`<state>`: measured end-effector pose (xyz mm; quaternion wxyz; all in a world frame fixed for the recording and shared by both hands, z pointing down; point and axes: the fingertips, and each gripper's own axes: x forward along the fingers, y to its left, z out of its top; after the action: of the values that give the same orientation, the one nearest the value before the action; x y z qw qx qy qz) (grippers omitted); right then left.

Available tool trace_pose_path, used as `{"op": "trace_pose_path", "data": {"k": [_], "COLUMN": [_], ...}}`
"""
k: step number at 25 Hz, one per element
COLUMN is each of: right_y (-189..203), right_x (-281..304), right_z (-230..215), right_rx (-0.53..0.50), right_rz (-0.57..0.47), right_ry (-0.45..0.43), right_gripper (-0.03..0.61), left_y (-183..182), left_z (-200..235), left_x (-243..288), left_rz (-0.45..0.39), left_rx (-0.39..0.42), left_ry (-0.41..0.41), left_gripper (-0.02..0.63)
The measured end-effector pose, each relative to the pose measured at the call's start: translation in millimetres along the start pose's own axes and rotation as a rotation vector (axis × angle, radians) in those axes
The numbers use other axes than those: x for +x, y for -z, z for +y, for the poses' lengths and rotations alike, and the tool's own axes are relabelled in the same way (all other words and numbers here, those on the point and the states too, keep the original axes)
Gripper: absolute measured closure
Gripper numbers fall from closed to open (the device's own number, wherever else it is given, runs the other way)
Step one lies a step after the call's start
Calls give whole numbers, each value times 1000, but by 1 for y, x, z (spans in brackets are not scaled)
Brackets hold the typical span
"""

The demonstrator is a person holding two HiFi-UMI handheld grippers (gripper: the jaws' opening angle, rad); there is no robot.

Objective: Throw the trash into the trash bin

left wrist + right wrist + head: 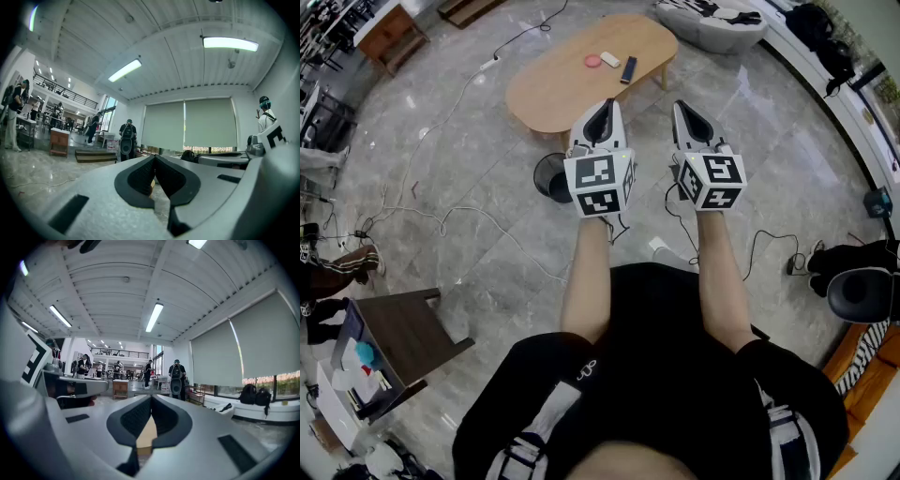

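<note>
Three small things lie close together toward the far end of the oval wooden surface [572, 89]: a flat pink disc [593, 61], a white piece [609, 58] just beside it, and a dark oblong [628, 69] a little apart. They are too small to tell which counts as trash, and the dark one may be a remote control. All three look light and low-lying. They would probably be easiest to pinch across a narrow edge, and the disc seems likely to slide on the smooth wood unless the jaws come down on either side of its rim. There is one trash bin [549, 176], black, round and open-topped. It stands on the floor by the near end of the surface, partly hidden behind the left hand-held gripper [602, 111]. The right hand-held gripper [689, 112] is level beside it. There are two hand-held grippers, and both are clenched on nothing, well short of the things.
</note>
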<state>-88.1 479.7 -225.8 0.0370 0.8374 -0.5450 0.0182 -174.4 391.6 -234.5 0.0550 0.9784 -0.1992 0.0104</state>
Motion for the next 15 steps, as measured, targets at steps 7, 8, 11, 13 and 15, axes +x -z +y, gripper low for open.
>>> {"op": "trace_pose_path", "data": {"k": [7,8,11,13,15], "right_y": [-2,-1,-1,-2,-3], "right_x": [16,19,34,46,60], "right_z": [6,4,0,-5,-13], "right_rx": [23,33,45,49,57], "right_rz": [-14,-18,-27,-32,-40], "right_ry": [-19,-14,-22,-33,-44], "right_gripper": [566,566,566,566,566], "left_y": [2,3,4,7,10], "left_z": [10,14,27,33,38], "left_x": [12,15,25,35,48], "left_rz": [14,15,19,25,29], "left_rx": [9,9,0,-5,-5], "left_ry": [6,1,-22,-35,-48], "left_gripper": [611,612,611,612,611]}}
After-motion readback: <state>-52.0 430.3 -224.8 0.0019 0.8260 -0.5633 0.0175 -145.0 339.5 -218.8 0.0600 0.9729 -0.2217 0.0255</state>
